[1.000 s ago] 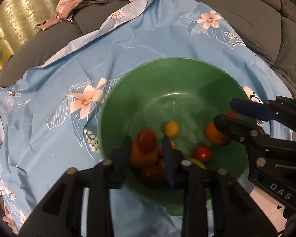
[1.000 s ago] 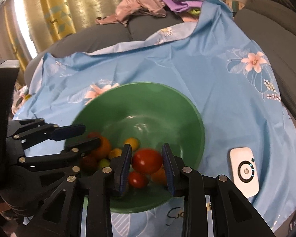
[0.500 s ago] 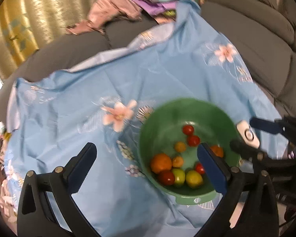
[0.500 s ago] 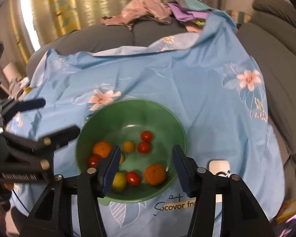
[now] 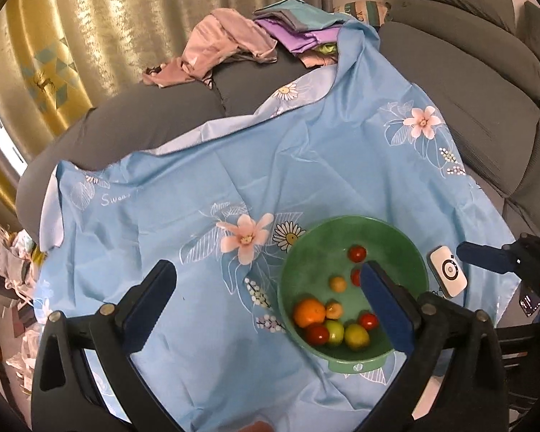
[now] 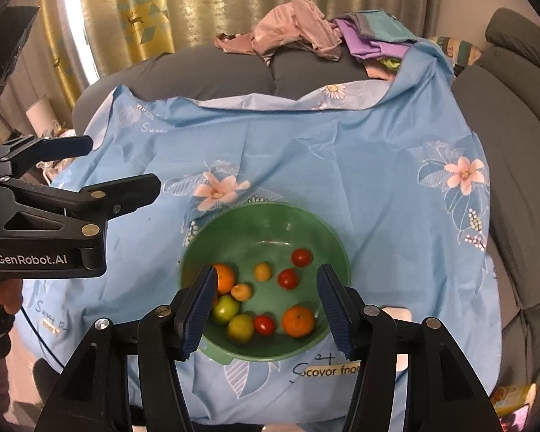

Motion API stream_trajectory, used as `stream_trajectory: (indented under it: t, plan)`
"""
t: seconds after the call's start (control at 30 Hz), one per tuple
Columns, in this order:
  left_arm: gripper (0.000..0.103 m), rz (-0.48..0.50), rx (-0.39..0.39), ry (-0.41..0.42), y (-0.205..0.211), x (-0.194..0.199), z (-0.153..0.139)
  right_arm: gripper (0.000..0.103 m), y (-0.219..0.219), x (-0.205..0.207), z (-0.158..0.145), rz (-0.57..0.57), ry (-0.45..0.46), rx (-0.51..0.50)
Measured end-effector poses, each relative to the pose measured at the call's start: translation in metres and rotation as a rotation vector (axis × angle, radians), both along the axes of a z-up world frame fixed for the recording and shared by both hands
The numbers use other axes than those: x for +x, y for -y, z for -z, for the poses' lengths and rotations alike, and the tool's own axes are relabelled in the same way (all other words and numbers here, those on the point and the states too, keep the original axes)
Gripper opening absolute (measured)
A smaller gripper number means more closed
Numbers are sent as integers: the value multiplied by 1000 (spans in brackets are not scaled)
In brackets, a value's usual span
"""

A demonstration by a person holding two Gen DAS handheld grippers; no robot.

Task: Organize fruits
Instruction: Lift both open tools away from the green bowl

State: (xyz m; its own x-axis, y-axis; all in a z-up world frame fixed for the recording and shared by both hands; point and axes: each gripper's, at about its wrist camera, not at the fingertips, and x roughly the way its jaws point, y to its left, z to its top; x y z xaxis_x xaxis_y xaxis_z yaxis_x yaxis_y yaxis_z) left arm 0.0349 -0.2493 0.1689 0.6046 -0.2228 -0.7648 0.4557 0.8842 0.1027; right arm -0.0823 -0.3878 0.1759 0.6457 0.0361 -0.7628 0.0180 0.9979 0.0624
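Observation:
A green bowl (image 5: 342,228) (image 6: 270,216) sits on a blue flowered cloth (image 5: 288,165) (image 6: 324,151). It holds several small fruits: oranges (image 5: 309,311) (image 6: 298,320), red tomatoes (image 5: 357,253) (image 6: 301,257) and green-yellow ones (image 5: 356,336) (image 6: 239,327). My left gripper (image 5: 266,302) is open and empty, raised above the cloth left of the bowl. My right gripper (image 6: 266,306) is open and empty, raised above the bowl's near side. The left gripper also shows in the right wrist view (image 6: 122,165).
A white device (image 5: 448,275) lies on the cloth right of the bowl. Grey sofa cushions (image 6: 514,165) surround the cloth. Crumpled clothes (image 5: 230,50) (image 6: 298,36) lie at the back, before gold curtains (image 6: 198,3).
Both grippers have opened, released their fruit into the bowl, and pulled up and back. The left gripper has shifted left.

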Motion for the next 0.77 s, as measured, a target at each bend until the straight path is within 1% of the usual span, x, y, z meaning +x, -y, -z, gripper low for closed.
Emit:
stream_trajectory:
  t: [0.23,0.77]
  plan:
    - [102,17,10,12,7,-4,-7,58,5,-1,-5,20,8,-7]
    - [102,27,17,7,13,-5,-4,58,7,-1,-6,24,7,-6]
